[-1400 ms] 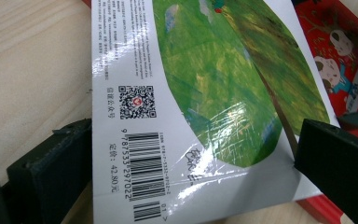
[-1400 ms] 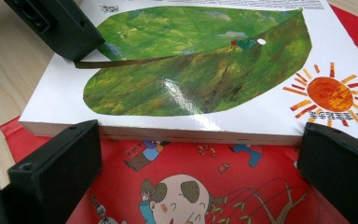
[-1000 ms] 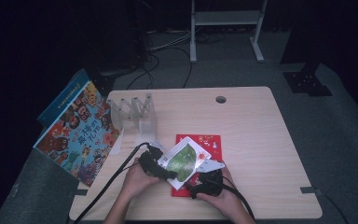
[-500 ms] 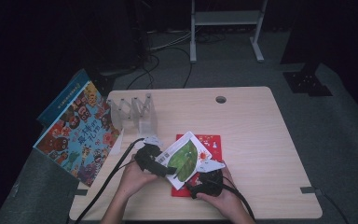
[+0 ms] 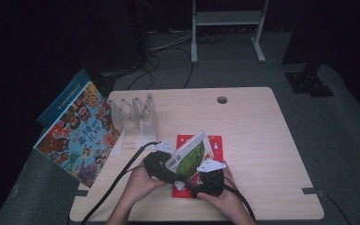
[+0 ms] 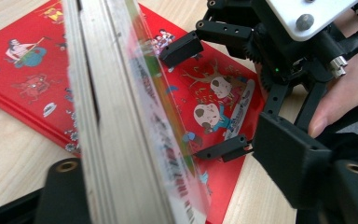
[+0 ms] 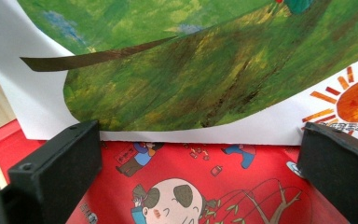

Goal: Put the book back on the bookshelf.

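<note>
The green-leaf book [image 5: 191,158] stands tilted on edge over the red book [image 5: 215,146] near the table's [image 5: 262,140] front, between the just-closing left gripper's [image 5: 161,168] jaws, while the right gripper [image 5: 205,180] gapes beside it.

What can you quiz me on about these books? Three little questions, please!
1. True or false: the green-leaf book lies flat on the table.
2. What lies right under it? A. a red book B. a plate C. a towel
3. Fill in: the jaws of the right gripper stand ____.

Key: 1 false, it is tilted up on one edge; 2 A; 3 open.
</note>
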`<action>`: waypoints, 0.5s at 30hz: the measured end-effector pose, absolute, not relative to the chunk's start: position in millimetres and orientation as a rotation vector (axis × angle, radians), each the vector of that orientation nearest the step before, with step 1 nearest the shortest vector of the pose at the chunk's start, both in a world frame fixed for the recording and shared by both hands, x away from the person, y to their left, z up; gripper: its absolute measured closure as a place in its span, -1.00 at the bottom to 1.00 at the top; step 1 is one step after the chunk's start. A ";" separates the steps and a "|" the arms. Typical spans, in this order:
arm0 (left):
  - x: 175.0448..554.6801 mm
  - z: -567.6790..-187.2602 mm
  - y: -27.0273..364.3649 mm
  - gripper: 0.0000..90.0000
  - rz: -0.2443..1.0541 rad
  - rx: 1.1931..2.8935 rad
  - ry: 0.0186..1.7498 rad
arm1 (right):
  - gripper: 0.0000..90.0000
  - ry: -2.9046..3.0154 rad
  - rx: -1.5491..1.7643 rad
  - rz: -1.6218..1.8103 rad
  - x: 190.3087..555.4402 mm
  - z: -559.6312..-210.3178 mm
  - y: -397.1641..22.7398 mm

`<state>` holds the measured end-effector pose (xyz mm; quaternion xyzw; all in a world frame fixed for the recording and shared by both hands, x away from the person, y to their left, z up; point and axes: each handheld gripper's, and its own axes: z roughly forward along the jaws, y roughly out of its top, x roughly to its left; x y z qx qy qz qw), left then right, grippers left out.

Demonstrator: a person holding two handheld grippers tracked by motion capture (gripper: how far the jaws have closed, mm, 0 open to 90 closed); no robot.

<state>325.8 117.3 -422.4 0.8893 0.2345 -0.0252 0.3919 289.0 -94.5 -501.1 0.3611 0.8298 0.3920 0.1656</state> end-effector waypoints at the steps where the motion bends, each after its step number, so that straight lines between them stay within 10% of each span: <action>1: 326.3 -422.9 118.8 -0.20 -0.060 2.258 0.602 | -1.00 2.364 1.028 1.116 289.0 -501.1 -94.6; 9: 327.8 -424.2 123.5 0.45 0.020 2.260 0.613 | -1.00 2.362 1.030 1.118 288.9 -501.2 -94.4; 15: 331.6 -418.0 126.9 0.56 0.091 2.261 0.609 | -1.00 2.363 1.028 1.117 289.0 -501.1 -94.5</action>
